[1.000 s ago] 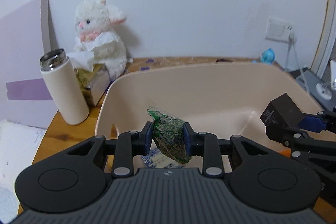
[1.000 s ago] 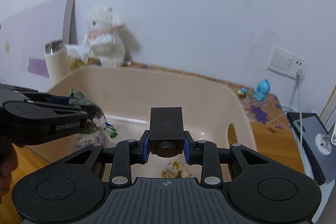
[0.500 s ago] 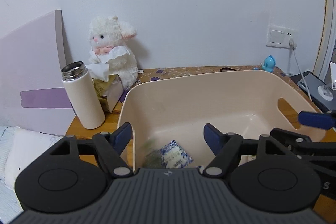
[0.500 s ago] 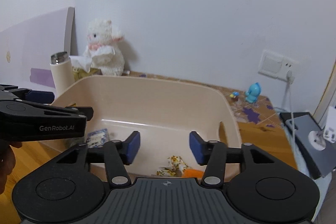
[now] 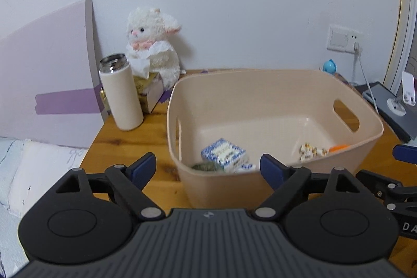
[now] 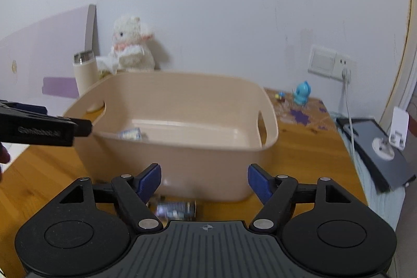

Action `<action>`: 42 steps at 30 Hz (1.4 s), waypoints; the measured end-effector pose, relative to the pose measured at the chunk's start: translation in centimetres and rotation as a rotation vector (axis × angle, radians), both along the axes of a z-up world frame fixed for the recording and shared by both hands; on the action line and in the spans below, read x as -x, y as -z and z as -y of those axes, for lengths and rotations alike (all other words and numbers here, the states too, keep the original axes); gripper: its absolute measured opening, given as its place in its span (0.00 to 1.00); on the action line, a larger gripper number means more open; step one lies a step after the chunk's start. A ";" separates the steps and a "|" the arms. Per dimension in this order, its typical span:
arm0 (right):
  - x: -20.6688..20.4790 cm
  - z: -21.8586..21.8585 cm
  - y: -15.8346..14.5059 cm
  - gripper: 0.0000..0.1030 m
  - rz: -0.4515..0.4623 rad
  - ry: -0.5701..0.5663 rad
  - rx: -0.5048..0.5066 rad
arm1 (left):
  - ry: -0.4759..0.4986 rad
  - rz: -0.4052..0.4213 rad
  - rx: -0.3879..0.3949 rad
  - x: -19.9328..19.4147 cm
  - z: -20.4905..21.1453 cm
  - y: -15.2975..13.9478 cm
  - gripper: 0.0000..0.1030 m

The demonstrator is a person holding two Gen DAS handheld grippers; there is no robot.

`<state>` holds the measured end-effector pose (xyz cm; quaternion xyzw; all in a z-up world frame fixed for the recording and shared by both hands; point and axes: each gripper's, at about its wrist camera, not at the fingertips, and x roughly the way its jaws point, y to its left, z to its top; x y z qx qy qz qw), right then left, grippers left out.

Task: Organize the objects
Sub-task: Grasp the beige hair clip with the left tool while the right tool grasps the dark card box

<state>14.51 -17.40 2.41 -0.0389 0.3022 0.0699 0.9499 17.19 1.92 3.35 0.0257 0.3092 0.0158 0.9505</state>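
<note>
A beige plastic bin [image 5: 276, 85] stands on the wooden table; it also shows in the right wrist view [image 6: 182, 147]. Inside lie a blue-white packet [image 5: 222, 153], a green packet [image 5: 207, 166], a yellow-patterned wrapper [image 5: 311, 150] and an orange item [image 5: 338, 147]. My left gripper [image 5: 208, 168] is open and empty, just in front of the bin's near wall. My right gripper [image 6: 203, 181] is open and empty, in front of the bin. A dark small can-like object [image 6: 176, 209] lies on the table just below the right gripper, blurred.
A white thermos [image 5: 121, 95], a tissue box [image 5: 148, 91] and a plush lamb [image 5: 151, 46] stand at the back left. A blue toy [image 6: 302, 93], a wall socket with cable [image 6: 344, 74] and a grey device [image 6: 378, 145] are at the right. A bed [image 5: 20, 173] lies left.
Both grippers opened and pulled back from the bin. The left let the green packet fall into the bin; the right released the black box, no longer in view.
</note>
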 end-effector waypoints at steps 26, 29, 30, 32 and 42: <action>-3.4 -2.7 8.2 0.77 -0.181 -0.065 0.029 | 0.004 -0.219 0.029 -2.4 0.1 8.8 0.85; -3.8 -2.3 8.7 0.76 -0.183 -0.037 0.036 | 0.015 -0.224 0.040 -2.5 0.6 9.1 0.85; -4.0 -2.0 8.8 0.76 -0.183 -0.028 0.035 | 0.017 -0.223 0.048 -2.6 0.7 9.2 0.86; -4.2 -1.5 9.1 0.76 -0.184 -0.013 0.037 | 0.018 -0.221 0.066 -2.5 1.1 9.2 0.90; -4.6 0.1 10.2 0.77 -0.178 -0.002 0.008 | 0.019 -0.228 0.062 -3.5 5.2 10.1 0.92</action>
